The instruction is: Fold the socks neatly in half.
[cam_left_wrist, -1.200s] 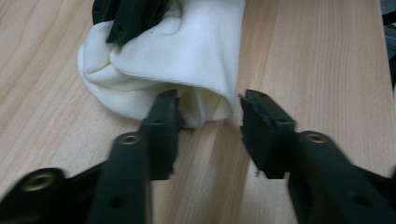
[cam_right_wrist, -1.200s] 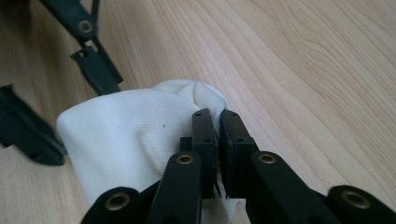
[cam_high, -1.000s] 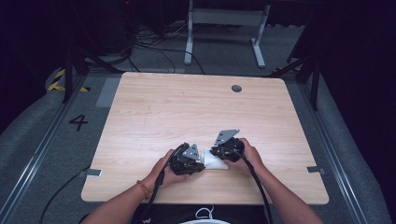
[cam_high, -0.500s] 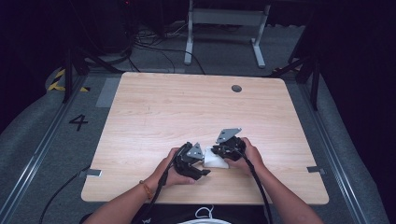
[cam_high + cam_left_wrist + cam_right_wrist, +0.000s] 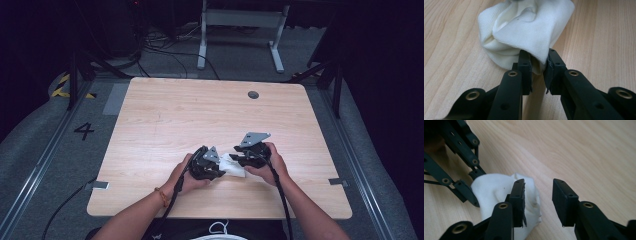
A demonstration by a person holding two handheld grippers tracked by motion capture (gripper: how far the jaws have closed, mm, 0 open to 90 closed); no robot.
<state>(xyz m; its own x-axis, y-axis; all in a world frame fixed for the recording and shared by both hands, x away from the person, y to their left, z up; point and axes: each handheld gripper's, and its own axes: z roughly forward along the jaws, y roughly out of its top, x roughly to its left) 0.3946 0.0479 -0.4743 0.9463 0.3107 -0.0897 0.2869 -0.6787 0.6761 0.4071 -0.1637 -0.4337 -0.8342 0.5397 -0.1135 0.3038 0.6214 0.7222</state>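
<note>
Right hand-held gripper [image 5: 537, 202] jaws opened — cloth [image 5: 524, 32] released.

A white cloth [image 5: 529, 32] of soft, matt, finely ribbed knit lies crumpled on the surface [image 5: 165, 120], which is pale wood-look laminate with a fine straight grain and a smooth, faintly sheened finish. The left gripper [image 5: 539, 72] and right gripper [image 5: 537, 202] are matt black plastic with small brass-coloured metal rivets; the inner faces of their jaws carry dull, rubbery black pads. A flat grey plate tops each gripper. The floor [image 5: 45, 150] around is rough grey carpet.
</note>
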